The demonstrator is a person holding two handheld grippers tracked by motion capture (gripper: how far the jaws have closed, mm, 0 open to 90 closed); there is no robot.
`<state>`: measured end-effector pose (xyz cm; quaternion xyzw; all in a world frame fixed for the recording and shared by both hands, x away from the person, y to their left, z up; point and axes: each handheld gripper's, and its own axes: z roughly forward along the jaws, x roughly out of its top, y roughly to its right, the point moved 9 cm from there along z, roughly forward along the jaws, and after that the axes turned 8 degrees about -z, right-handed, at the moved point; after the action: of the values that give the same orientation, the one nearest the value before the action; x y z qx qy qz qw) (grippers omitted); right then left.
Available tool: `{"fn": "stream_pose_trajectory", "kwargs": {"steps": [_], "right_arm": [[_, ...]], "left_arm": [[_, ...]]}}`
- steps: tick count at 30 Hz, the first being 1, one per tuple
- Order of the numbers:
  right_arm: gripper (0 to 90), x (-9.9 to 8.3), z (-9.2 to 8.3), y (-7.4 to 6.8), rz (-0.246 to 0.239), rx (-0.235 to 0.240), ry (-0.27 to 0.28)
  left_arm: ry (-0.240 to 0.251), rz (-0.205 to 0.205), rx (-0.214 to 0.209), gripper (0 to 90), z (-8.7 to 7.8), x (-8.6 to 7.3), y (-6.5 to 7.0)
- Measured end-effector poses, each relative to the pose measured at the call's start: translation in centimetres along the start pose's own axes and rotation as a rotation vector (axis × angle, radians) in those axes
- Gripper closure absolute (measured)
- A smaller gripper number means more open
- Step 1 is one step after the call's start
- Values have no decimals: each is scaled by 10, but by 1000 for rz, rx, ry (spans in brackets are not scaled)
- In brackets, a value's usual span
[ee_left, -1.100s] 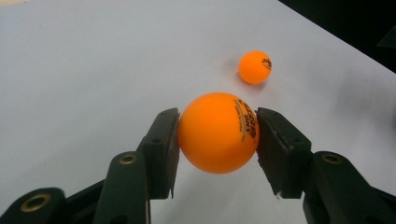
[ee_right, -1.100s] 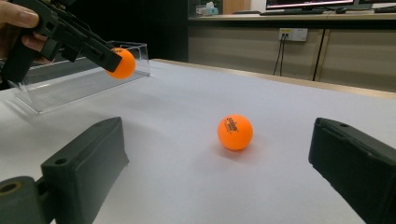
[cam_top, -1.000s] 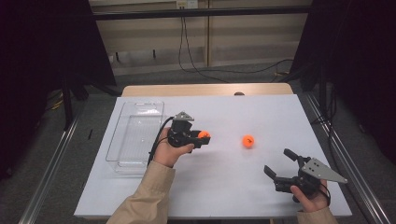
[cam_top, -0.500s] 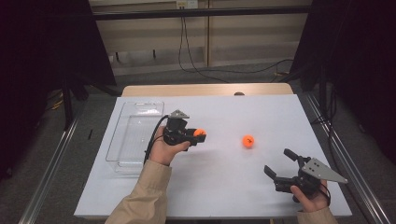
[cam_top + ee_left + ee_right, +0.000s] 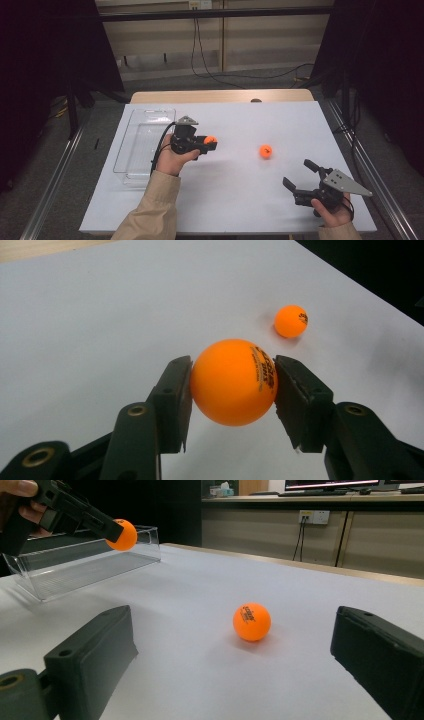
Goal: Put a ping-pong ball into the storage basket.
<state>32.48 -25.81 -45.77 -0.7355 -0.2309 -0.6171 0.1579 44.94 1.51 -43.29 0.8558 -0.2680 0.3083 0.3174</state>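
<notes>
My left gripper (image 5: 210,141) is shut on an orange ping-pong ball (image 5: 233,381), held above the white table left of centre; both pads press its sides. The held ball (image 5: 122,534) hangs in front of the clear tray in the right gripper view. A second orange ball (image 5: 265,151) lies loose on the table right of centre, also seen as the far ball (image 5: 291,321) and the near ball (image 5: 252,622). My right gripper (image 5: 300,175) rests near the table's front right with its jaws wide open, the loose ball beyond them.
A clear plastic tray (image 5: 145,135) lies along the left side of the white table (image 5: 240,200), just left of my left hand. A wooden strip (image 5: 220,96) edges the table's far side. Dark curtains and cables stand beyond.
My left hand has drifted a little to the left, toward the tray, still carrying the ball. The right gripper and the loose ball have stayed put.
</notes>
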Motion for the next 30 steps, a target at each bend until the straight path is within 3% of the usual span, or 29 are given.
{"fn": "stream_pose_trajectory", "kwargs": {"steps": [30], "right_arm": [[37,0,0,0,-6,2,-1]], "left_arm": [[22,-47,37,509,-19,4,-17]]}}
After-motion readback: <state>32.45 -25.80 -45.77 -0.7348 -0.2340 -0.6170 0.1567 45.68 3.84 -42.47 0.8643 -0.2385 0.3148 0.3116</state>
